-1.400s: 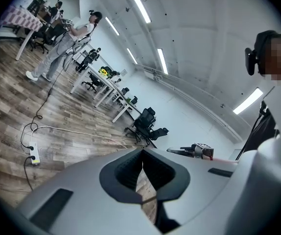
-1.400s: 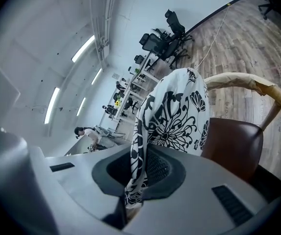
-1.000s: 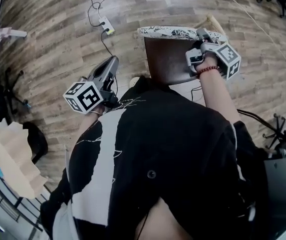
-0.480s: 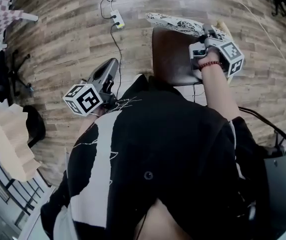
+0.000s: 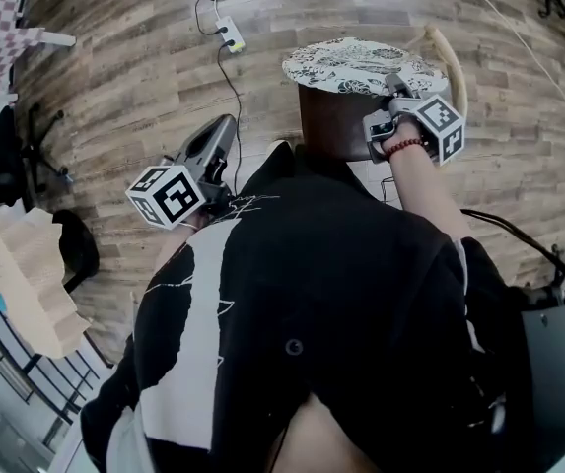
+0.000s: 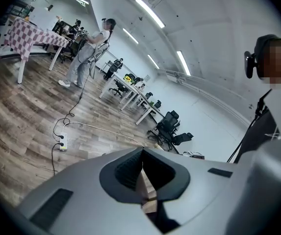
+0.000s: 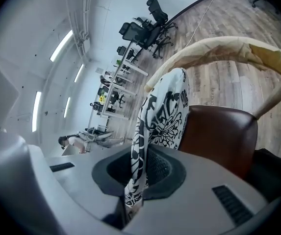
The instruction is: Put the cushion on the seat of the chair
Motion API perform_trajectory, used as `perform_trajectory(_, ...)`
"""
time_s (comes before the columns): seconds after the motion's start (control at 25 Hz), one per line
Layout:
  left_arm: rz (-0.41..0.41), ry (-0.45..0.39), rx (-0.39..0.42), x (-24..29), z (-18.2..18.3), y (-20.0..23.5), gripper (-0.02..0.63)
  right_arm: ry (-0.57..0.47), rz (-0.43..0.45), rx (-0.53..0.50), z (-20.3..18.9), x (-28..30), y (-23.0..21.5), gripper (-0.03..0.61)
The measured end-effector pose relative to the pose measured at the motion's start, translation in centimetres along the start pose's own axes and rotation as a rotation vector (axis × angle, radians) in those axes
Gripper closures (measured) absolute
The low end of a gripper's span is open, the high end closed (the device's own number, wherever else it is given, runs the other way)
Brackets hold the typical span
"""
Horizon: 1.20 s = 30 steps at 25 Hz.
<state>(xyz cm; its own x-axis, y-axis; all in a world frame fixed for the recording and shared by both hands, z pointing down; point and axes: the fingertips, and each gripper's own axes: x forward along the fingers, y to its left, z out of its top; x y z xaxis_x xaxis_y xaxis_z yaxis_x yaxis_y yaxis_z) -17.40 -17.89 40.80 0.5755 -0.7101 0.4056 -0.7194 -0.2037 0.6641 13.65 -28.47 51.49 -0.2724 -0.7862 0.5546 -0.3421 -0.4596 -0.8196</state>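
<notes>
**Head view.** A flat round cushion in black-and-white floral fabric (image 5: 356,65) is seen over the far part of the dark brown padded seat (image 5: 333,126) of a chair, just in front of the chair's curved tan backrest (image 5: 452,59). Its near right edge is pinched by the right tool (image 5: 397,89). The near half of the seat is left uncovered. The left tool (image 5: 221,131) is held well apart from the chair, over the wooden plank floor (image 5: 124,87), with nothing in it. A white power strip (image 5: 229,35) with its cable is noted on the floor beyond.

**Left gripper view.** The jaws of the left tool (image 6: 142,173) are closed tip to tip and nothing is caught between them. Only the floor, the power strip (image 6: 62,142) and distant office furniture are seen ahead.

**Right gripper view.** The right tool (image 7: 135,180) is clenched on the cushion's rim. The fabric (image 7: 167,116) is gripped between the pads and runs out edge-on ahead. The brown seat (image 7: 218,131) is seen beside it and the backrest (image 7: 228,53) arcs above. Whether the cushion's far side touches the seat cannot be told.

**Handling, as judged.**
- The cushion is taken to be light, soft and floppy, and not fragile.
- Some sag is expected from a single pinch.
- The rim is the natural hold. A second hold on the opposite rim would keep it flat.
- Some sliding on the smooth seat may be expected once it is laid down.
</notes>
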Motion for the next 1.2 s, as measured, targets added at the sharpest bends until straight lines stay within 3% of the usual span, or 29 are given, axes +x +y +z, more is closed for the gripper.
perform_trajectory(0.6,-0.025,0.104,0.060,1.3,-1.0,-0.7,0.600,0.015,-0.080,0.030,-1.7,-1.4,-5.4,0.552)
perform_trajectory(1.2,-0.037,0.174,0.021,2.7,-3.6,0.6,0.600,0.060,-0.202,-0.038,-3.0,-2.1,-10.4,0.552)
